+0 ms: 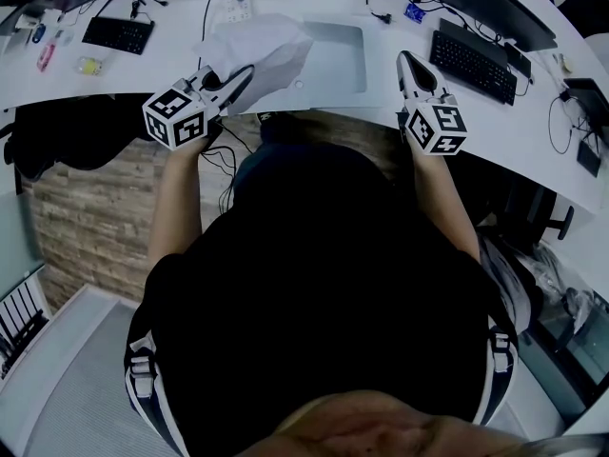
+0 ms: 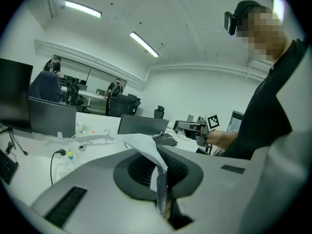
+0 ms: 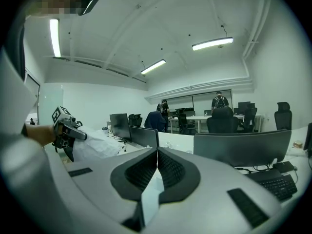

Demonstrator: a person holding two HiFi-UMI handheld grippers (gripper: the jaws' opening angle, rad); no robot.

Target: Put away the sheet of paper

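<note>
Upper centre of the head view: the left gripper (image 1: 240,76), its cube printed with black-and-white square markers, clamps a crumpled sheet of paper (image 1: 262,48) over the white desk (image 1: 285,8). Upper right, the right gripper (image 1: 407,63) has its jaws closed together, empty.

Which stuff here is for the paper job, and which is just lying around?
For the job:
sheet of paper
left tool, pinching it

Just lying about:
black keyboard
small keyboard
power strip
</note>
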